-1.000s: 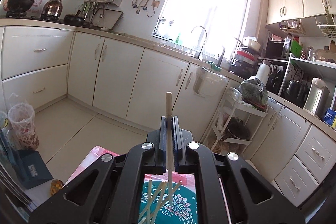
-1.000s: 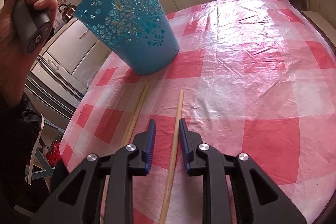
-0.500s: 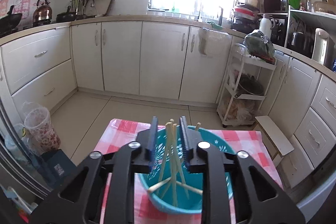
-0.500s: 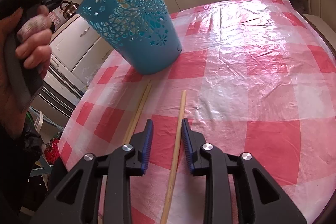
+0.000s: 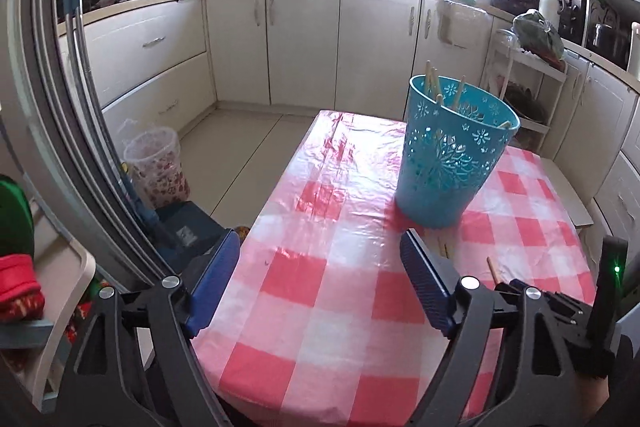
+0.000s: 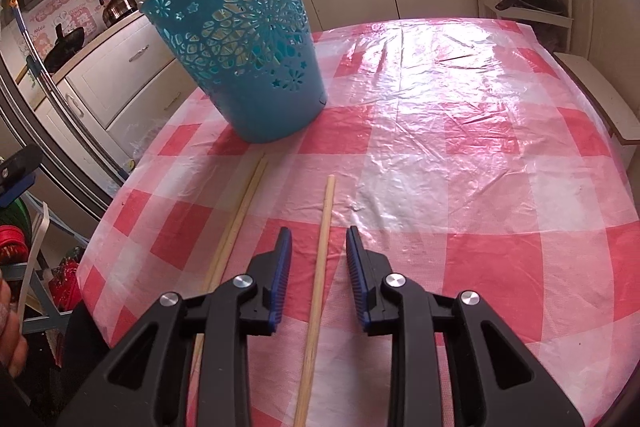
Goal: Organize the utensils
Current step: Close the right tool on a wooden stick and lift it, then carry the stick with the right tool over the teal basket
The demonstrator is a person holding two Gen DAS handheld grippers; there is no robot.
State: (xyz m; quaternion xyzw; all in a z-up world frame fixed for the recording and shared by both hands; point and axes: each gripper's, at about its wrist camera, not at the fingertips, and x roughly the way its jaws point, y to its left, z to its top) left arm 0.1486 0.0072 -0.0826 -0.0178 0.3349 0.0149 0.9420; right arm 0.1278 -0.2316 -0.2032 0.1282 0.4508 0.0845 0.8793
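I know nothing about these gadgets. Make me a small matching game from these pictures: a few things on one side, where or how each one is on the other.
Things:
1. blue basket
2. single chopstick
3. left gripper
4. chopstick pair

States:
A. wide open, holding nothing
B. lying between the right gripper's open fingers
C. upright, with chopsticks inside
D. flat on the tablecloth, left of the single one

Pairs: 1-C, 2-B, 3-A, 4-D
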